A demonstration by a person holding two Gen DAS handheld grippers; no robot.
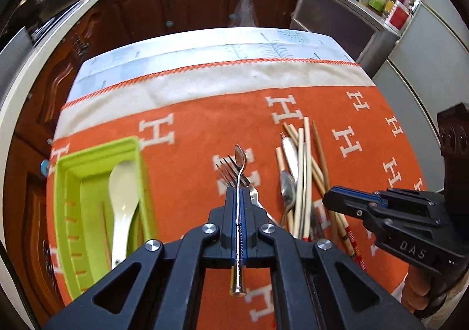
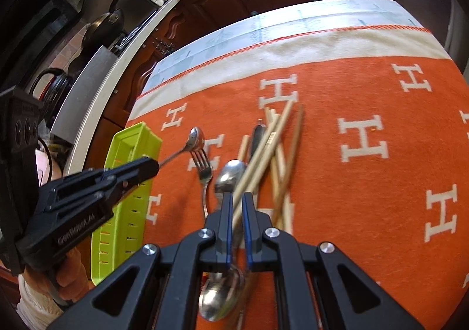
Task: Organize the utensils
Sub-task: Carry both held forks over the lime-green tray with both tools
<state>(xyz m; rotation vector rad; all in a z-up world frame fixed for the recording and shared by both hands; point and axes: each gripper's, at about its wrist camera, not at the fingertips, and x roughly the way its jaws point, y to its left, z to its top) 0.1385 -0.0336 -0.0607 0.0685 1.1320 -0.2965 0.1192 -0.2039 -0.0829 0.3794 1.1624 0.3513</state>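
Observation:
My left gripper (image 1: 239,192) is shut on the handle of a small steel teaspoon (image 1: 240,155) and holds it above the orange cloth, bowl forward. The right wrist view shows that gripper (image 2: 155,166) and teaspoon (image 2: 196,136) lifted beside the green tray (image 2: 132,139). A fork (image 1: 228,173) lies right under the teaspoon. A white ceramic spoon (image 1: 123,192) lies in the green tray (image 1: 96,151). My right gripper (image 2: 237,202) hovers over a pile of chopsticks (image 2: 278,154) and big spoons (image 2: 231,174), jaws nearly together; a pale chopstick shows in the slit, grip unclear.
An orange cloth with white H letters (image 1: 351,113) covers the table. Dark wooden cabinets (image 1: 205,1) and a cluttered counter run behind it. A dark chair post (image 1: 451,130) stands at the right. A hand (image 2: 67,271) holds the left gripper's grip.

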